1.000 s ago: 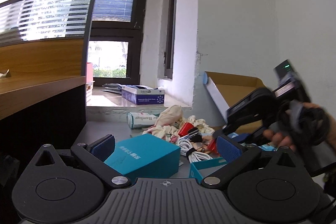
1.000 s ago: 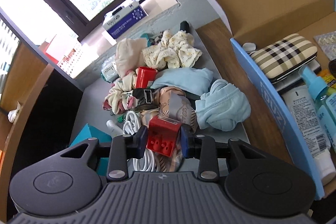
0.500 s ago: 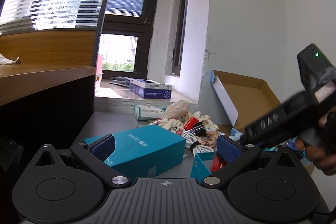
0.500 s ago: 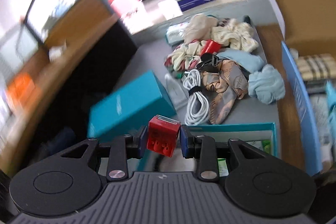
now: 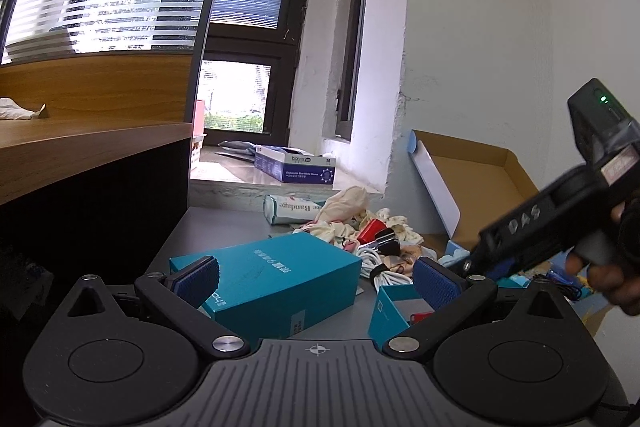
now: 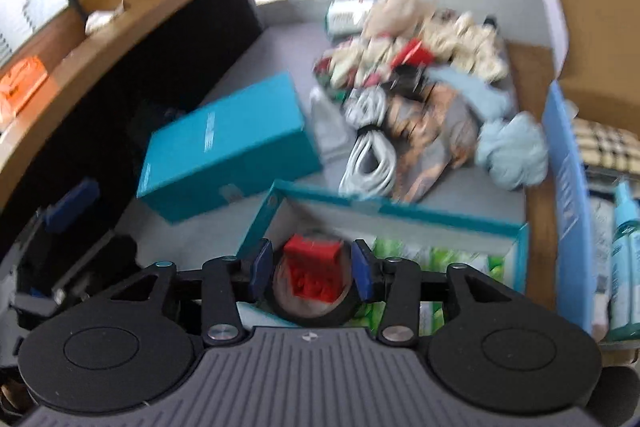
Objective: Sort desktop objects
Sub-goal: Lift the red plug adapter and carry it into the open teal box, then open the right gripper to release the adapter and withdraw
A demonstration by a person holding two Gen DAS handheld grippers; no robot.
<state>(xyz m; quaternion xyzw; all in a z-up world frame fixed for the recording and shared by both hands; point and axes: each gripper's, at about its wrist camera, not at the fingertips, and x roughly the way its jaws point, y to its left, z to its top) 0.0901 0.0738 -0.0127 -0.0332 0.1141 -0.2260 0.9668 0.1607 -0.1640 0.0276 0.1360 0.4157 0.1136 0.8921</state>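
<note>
My right gripper (image 6: 312,273) hangs over the open teal tray (image 6: 400,209). Its jaws stand apart on either side of a red block (image 6: 314,269), which sits on a black roll of tape inside the tray. The red block also shows in the left wrist view (image 5: 421,317) inside the tray (image 5: 386,311). My left gripper (image 5: 316,277) is open and empty, low over the desk, with the teal box lid (image 5: 272,275) just beyond its fingers. The right gripper's body (image 5: 560,219) reaches in from the right of that view.
A pile of cloths, a red clip and a coiled white cable (image 6: 370,159) lies behind the tray. An open cardboard box (image 6: 592,39) with a blue front wall holds bottles and a checked case at right. A dark desk partition (image 5: 92,187) stands at left.
My right gripper carried the red block from the cloth pile back over the teal tray, and its jaws have opened off the block. My left gripper stayed open, shifting slightly.
</note>
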